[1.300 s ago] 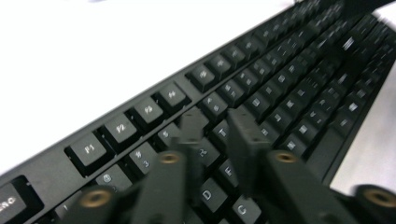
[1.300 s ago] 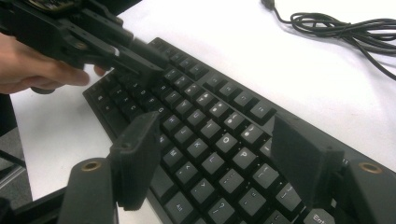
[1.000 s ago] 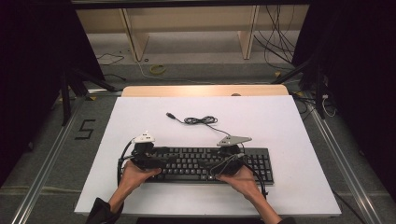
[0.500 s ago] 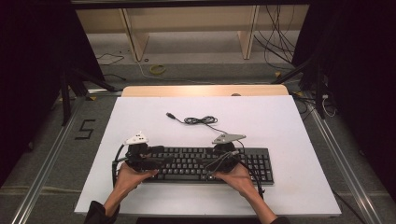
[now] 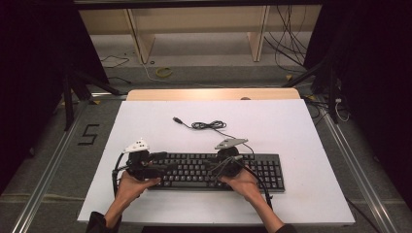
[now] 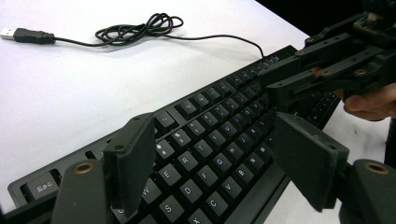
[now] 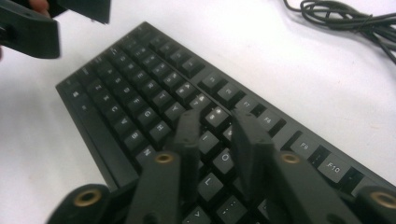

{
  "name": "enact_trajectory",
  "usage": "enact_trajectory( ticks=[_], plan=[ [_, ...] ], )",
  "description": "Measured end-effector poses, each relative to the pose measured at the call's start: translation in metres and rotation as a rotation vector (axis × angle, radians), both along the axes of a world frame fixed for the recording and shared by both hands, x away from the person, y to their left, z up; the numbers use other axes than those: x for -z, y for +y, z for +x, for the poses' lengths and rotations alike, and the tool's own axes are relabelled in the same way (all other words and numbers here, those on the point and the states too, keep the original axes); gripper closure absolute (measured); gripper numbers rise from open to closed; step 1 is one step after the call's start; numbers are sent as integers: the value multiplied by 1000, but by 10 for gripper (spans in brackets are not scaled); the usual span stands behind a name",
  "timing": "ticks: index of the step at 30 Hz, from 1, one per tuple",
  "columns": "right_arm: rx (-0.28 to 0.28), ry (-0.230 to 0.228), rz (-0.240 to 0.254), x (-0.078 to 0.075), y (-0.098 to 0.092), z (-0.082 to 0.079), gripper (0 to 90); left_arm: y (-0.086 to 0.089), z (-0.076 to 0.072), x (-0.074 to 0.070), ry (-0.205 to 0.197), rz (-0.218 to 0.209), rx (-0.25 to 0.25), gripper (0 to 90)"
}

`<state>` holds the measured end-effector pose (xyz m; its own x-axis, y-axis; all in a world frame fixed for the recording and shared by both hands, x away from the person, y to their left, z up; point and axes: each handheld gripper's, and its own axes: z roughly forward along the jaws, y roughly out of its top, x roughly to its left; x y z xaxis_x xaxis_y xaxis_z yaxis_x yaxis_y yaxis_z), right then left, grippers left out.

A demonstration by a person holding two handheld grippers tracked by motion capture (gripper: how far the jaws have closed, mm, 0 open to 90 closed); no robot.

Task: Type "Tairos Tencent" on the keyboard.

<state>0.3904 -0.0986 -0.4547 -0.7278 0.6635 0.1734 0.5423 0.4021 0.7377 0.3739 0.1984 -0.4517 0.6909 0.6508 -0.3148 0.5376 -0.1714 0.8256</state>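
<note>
Over the black keyboard [image 5: 214,171], the left gripper [image 6: 219,163] hangs wide open while the right gripper [image 7: 215,140], its jaws having just been closing, stands narrow with nothing between them, probably to poke single keys.

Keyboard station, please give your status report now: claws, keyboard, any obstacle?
Left claw open above keyboard. Right claw jaws just narrowed over keys, small gap, nothing gripped. Cable coiled behind, not in the way.

A white surface [image 5: 311,145] sat on a grey floor [image 5: 58,160], its wooden far edge [image 5: 214,93] lit warm. Metal rails [image 5: 43,184] ran along both sides, and a "5" [image 5: 88,134] was marked on the floor at the left. Behind stood a pale wooden shelf [image 5: 194,29], loose cables [image 5: 286,43] and a yellow ring [image 5: 163,72]. Dark curtains [image 5: 34,58] closed in both sides.
</note>
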Motion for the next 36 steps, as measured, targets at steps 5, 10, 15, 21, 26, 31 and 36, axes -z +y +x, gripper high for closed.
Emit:
enact_trajectory(
  ticks=[5, 10, 15, 21, 26, 31, 36],
  plan=[
    [-2, 1, -21, 3, 2, 2, 839, 1, -2, 2, 1, -4, 2, 295],
    [-6, 14, -36, 6, 4, 3, 900, 2, -5, 4, -1, -6, 1, 291],
    [-7, 26, -52, 9, 5, 4, 900, 3, -8, 5, -5, -13, 0, 291],
    [0, 35, -62, 14, 4, 5, 900, 3, -11, 7, -5, -15, -3, 291],
    [-2, 34, -63, 15, 4, 6, 900, 4, -12, 8, -6, -17, -6, 291],
    [-4, 38, -70, 17, 5, 6, 900, 5, -13, 9, -6, -18, -6, 288],
    [-6, 39, -72, 19, 5, 6, 900, 5, -14, 10, -1, -17, -6, 286]
  ],
)
